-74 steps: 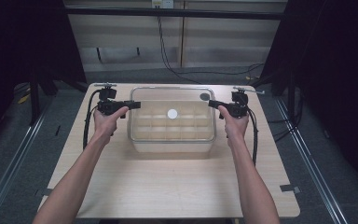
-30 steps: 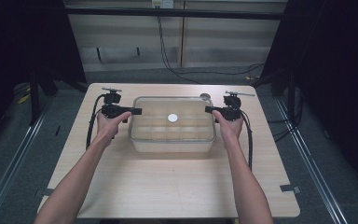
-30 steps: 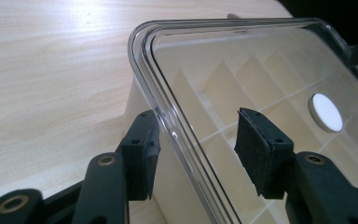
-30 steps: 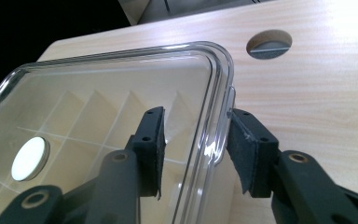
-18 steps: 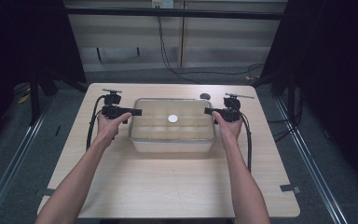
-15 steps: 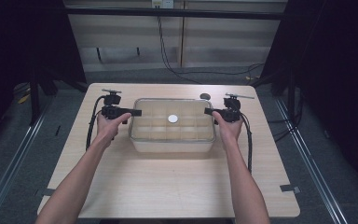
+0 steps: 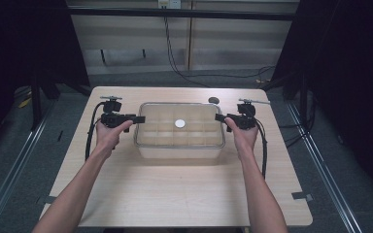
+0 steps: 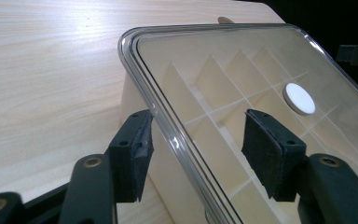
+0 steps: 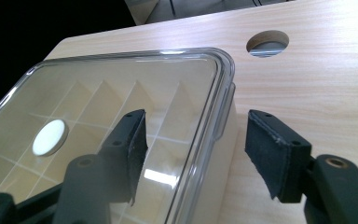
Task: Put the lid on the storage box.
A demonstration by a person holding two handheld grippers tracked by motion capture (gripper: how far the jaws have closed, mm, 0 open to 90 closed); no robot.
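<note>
Grippers now stand lower and closer in: left gripper [image 7: 137, 118] and right gripper [image 7: 219, 117], each with jaws parted wide and gripping nothing, straddle opposite rims of the clear lidded box [image 7: 179, 145] at mid-table [image 7: 126, 194], suggesting it has been set down and released.

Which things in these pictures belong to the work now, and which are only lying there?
Belong to the work:
- clear lid on the divided box
- left hand-held gripper, jaws open astride the lid's left edge
- right hand-held gripper, jaws open astride the lid's right edge

Only there:
- wooden table
- round hole in the table
- cables on the floor behind
</note>
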